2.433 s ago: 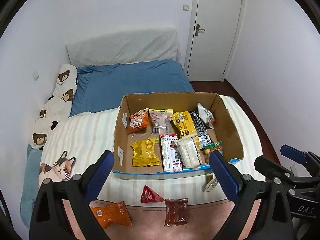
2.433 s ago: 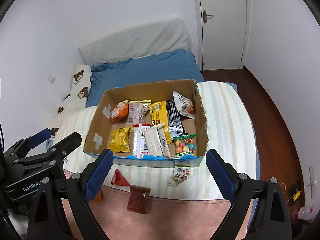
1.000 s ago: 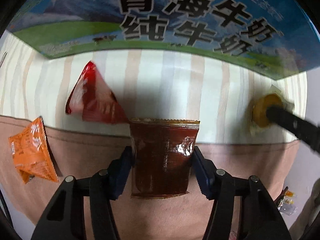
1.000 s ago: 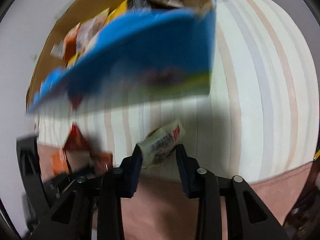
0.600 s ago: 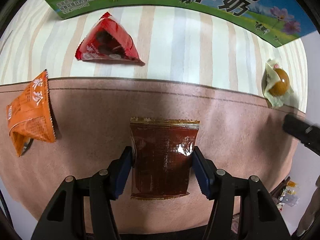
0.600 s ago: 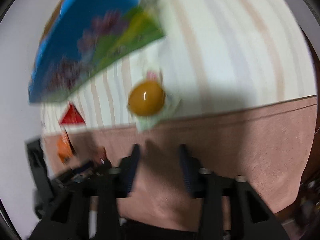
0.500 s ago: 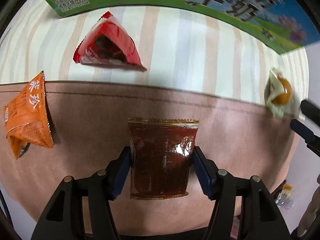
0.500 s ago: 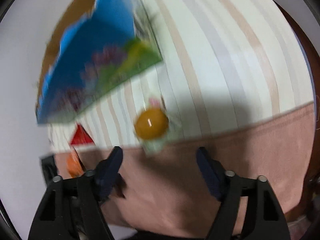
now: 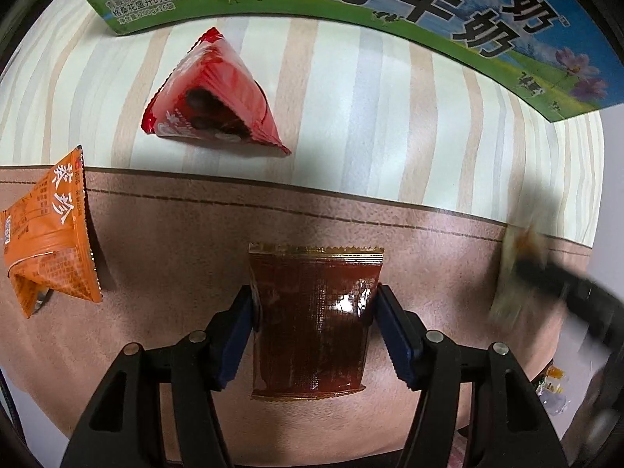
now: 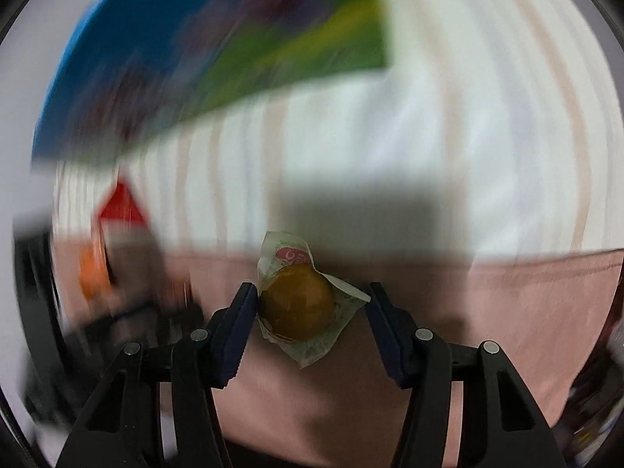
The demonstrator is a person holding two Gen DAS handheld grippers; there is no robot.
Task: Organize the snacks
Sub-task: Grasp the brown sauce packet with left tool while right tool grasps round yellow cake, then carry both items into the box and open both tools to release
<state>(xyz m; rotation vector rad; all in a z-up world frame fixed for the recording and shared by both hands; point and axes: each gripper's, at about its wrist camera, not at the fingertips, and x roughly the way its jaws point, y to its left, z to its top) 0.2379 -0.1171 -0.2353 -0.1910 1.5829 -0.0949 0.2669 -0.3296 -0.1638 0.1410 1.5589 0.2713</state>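
My left gripper (image 9: pixel 315 312) is shut on a dark brown flat snack packet (image 9: pixel 312 323) and holds it above the pink blanket. A red triangular packet (image 9: pixel 214 97) and an orange packet (image 9: pixel 46 230) lie to its left on the bed. My right gripper (image 10: pixel 312 308) stands around a clear-wrapped round yellow-brown snack (image 10: pixel 298 304); the left finger touches it, the right finger stands apart from the wrapper. The snack box (image 9: pixel 390 4) with blue and green print lies beyond, also blurred in the right wrist view (image 10: pixel 218 62).
The striped sheet (image 9: pixel 351 109) meets the pink blanket (image 9: pixel 156 241) along a seam. The right gripper shows blurred at the right edge of the left wrist view (image 9: pixel 557 277). The bed's edge is close at the lower right, with small items on the floor there.
My right gripper has come down around the round wrapped snack and narrowed, with strong motion blur. My left gripper still holds the brown packet, slightly nearer the box.
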